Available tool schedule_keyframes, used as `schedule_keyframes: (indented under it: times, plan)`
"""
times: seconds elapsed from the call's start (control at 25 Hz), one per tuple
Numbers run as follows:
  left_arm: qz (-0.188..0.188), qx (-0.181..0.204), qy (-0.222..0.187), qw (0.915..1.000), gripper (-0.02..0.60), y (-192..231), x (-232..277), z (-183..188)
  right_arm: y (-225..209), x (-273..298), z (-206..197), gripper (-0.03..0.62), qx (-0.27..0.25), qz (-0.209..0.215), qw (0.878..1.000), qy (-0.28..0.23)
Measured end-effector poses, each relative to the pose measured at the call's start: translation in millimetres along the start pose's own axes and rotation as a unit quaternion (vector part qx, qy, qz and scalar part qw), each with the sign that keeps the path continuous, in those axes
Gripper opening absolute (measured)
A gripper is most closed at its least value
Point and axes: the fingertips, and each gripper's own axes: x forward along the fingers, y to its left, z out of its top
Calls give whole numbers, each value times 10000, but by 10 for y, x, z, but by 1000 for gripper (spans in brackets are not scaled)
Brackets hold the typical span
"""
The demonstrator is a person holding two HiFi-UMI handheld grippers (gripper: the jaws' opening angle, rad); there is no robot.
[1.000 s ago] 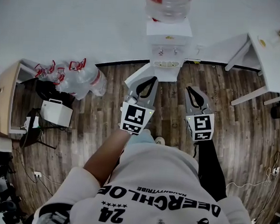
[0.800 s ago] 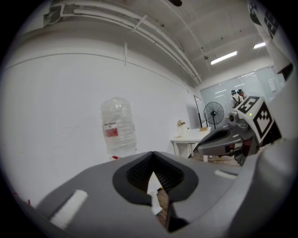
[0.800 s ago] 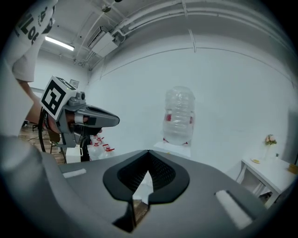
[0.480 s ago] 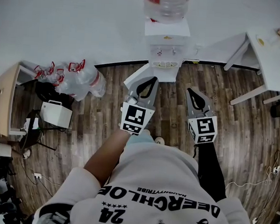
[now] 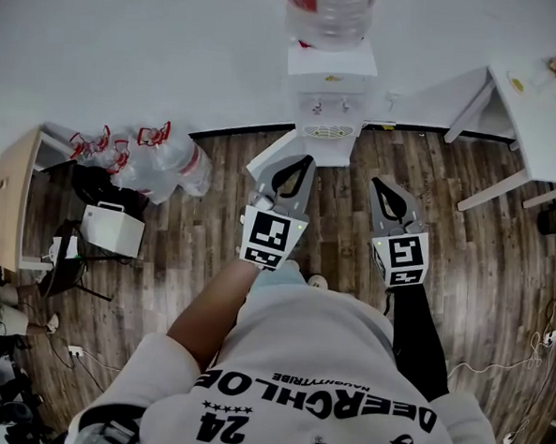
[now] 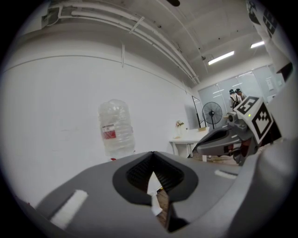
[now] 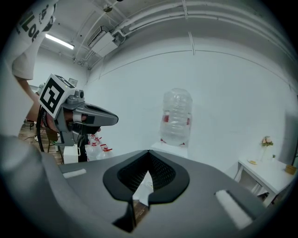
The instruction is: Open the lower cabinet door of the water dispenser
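Dark, streaky wood planks make up the floor (image 5: 481, 276), which meets a plain white wall (image 5: 129, 48) along a black skirting line. At the middle of the floor's far edge stands the water dispenser (image 5: 331, 79), a boxy white body with a round grille low on its front and a clear ribbed plastic bottle (image 5: 329, 8) on top. A white counter (image 5: 539, 101) on slanted legs fills the far right corner. A heap of clear empty jugs (image 5: 155, 157) with red handles lies toward the far left edge.

The lower cabinet door (image 5: 268, 155), a flat white panel, stands swung out to the left of the dispenser's base. The bare floor in front of the dispenser is open.

The left claw (image 5: 300, 161), smooth grey with ribbed black pads, has its jaws pressed together. Its tip is over the door's outer edge, and I cannot tell if they touch. The right claw (image 5: 378, 182), just beside it, is likewise closed on nothing and points at open floor to the right of the dispenser.
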Motion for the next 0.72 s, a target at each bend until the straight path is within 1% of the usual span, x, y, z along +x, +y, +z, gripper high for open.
schedule_keyframes:
  times: [0.72]
  plan:
    - [-34,23,8,10000,57,-13,-34,-15,35,-40,5,2,-76,-14,10000,-13]
